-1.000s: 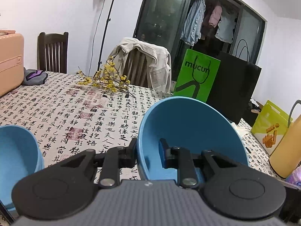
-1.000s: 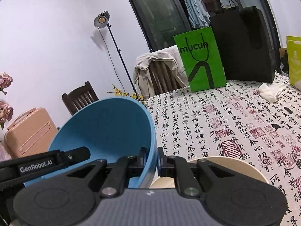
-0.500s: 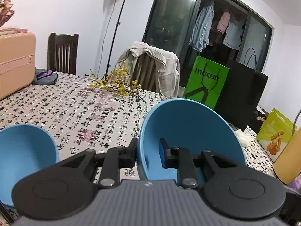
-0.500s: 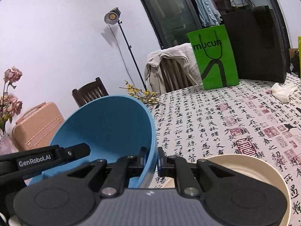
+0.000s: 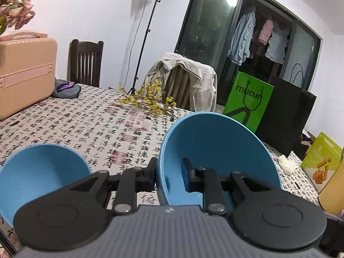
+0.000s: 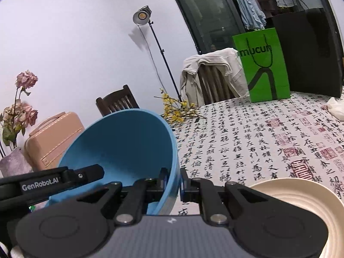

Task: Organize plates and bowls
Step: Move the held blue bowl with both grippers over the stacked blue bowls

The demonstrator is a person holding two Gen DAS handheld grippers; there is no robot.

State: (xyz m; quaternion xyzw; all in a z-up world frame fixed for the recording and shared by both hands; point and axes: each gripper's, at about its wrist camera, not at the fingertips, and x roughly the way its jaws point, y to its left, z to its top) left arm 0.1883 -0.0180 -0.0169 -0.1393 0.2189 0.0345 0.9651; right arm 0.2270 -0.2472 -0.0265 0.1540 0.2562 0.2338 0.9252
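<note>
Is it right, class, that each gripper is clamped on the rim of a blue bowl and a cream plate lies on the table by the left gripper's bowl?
Not quite. The cream plate lies by the right gripper and its blue bowl, as the right wrist view shows. The left gripper does clamp a blue bowl's rim.

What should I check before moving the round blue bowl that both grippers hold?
1. Left gripper shut on the round blue bowl rim: ok.
2. Right gripper shut on the opposite rim: ok.
3. Held bowl empty inside: ok.
4. Second blue bowl, on the patterned tablecloth to the left, upright, with nothing in the part that shows: ok.
5. Cream ridged plate apart from the held bowl: ok.
6. Held bowl's underside clear of the table: cannot tell.
</note>
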